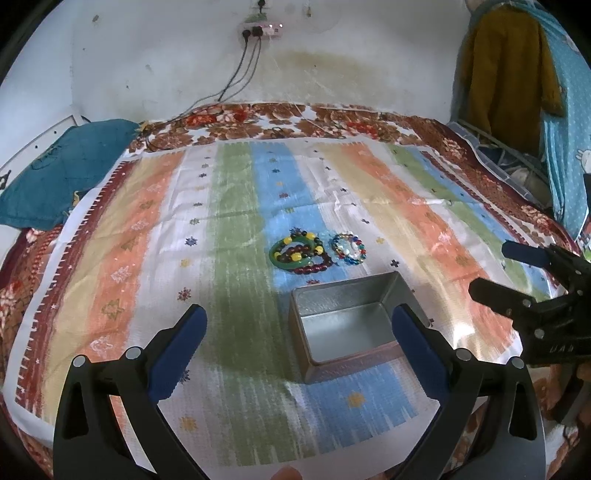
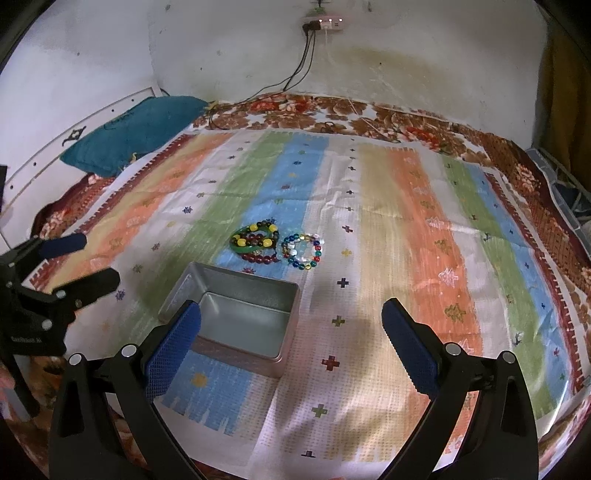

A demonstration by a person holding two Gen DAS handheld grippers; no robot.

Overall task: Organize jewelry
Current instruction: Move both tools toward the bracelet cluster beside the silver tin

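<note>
A striped cloth (image 1: 236,221) covers most of a bed with a floral blanket (image 1: 332,118) beneath, a teal pillow (image 1: 62,173) at the far left corner and a stained wall (image 1: 166,62) behind, where a power strip (image 1: 261,30) hangs with cables running down.

One tin (image 1: 343,325) stands open on the cloth, near the front edge. It is rectangular, silver inside, and nothing lies in it.

Just beyond the tin, on the blue stripe, the jewelry sits in two small heaps side by side. The left heap (image 2: 255,244) holds one green bangle, one bracelet of yellow and dark beads lying across it, and one dark red bead bracelet at its near edge; the three overlap. The right heap (image 2: 303,251) is bracelets of clear and coloured glass beads; whether it is one or two I cannot tell.

Two grippers are held low over the front of the cloth, both pointing toward the tin. The left gripper (image 1: 299,343) has its jaws wide apart, the right-hand finger in front of the tin's right wall. The right gripper (image 2: 291,343) is likewise spread wide, its left finger over the tin's near left corner. Neither holds anything.
</note>
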